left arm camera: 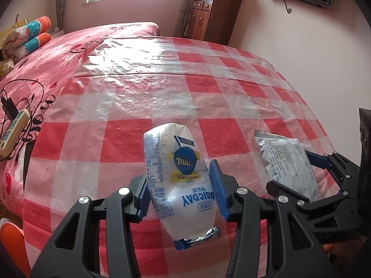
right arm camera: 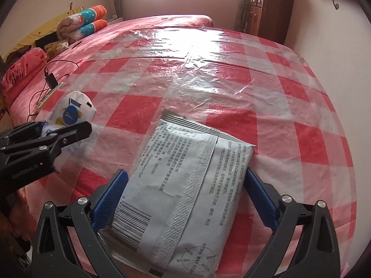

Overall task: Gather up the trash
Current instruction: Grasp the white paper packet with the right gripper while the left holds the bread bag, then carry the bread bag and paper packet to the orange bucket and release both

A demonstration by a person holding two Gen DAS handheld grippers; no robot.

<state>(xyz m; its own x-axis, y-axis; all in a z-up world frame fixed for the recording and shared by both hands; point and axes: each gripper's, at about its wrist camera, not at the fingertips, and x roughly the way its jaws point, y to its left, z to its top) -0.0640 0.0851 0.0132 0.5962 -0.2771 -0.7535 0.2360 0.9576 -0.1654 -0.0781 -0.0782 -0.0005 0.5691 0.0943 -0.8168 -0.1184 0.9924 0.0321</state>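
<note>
On our left, the left gripper [left arm camera: 183, 197] has its jaws clenched on a white snack packet [left arm camera: 178, 176] — held up above the checked plastic sheet [left arm camera: 162, 92] on the bed [left arm camera: 58, 53]. Its upside-down print reads "MAGICDAY" under a blue badge. To the right, the right gripper [right arm camera: 185, 206] has its jaws clamped across a grey foil pouch [right arm camera: 183, 199], seam side up, with a barcode and dense Chinese text too small to read. We judge both pieces collected; next we need a bin — none shows here.
</note>
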